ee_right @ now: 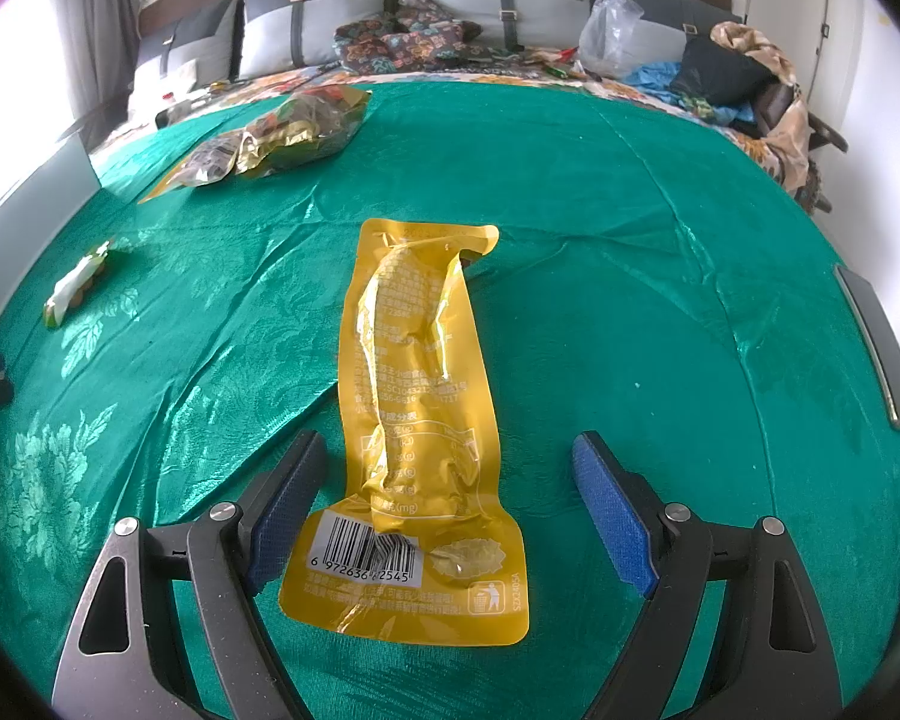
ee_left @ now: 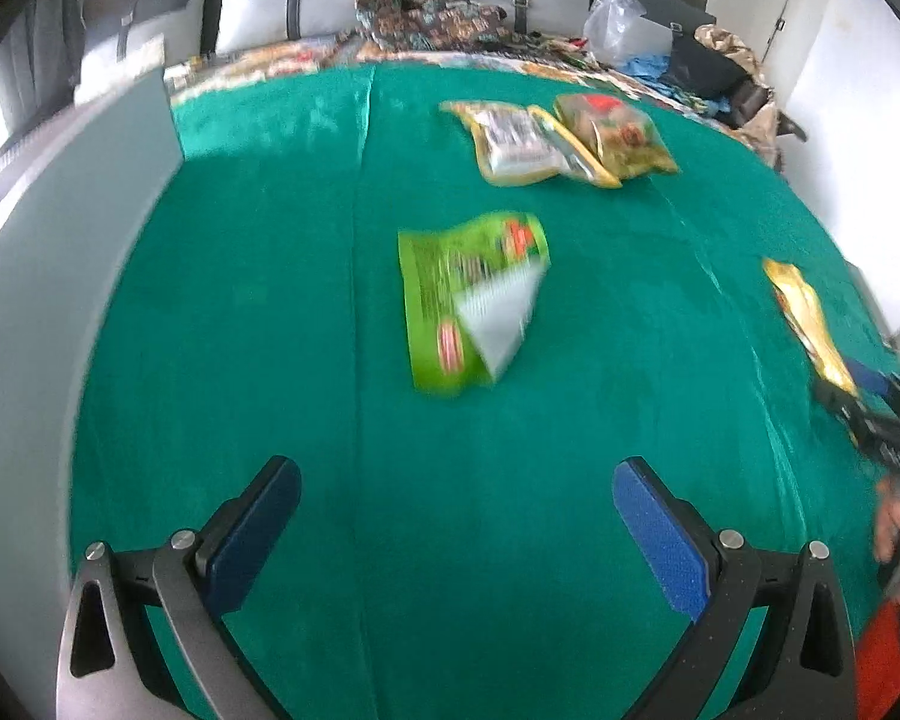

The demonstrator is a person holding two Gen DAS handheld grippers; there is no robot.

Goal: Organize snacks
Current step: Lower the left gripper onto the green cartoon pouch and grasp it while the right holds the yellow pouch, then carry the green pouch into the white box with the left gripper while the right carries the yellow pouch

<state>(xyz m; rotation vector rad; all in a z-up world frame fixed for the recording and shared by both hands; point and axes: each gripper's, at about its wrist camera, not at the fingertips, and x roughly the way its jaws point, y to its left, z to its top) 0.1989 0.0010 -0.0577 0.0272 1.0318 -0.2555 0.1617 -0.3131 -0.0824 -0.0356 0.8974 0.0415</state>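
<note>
Two snack packets (ee_left: 561,141) already lie together at the far side of the green bedspread (ee_left: 270,300); a green packet (ee_left: 468,300) and a yellow pouch (ee_right: 420,420) remain loose. The left hand-held gripper (ee_left: 456,504) gapes empty, and the right hand-held gripper (ee_right: 450,492) straddles the pouch wide, not pinching it.

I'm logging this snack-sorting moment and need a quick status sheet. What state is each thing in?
left gripper: open, nothing between its fingers
right gripper: open, straddling the yellow pouch, pads not pressing it
yellow pouch: lying flat, barcode side up, sealed, crinkled
green snack bag: lying flat alone, one corner folded over
pile of snack packs: heaped together, overlapping
green cloth: spread out, creased
</note>
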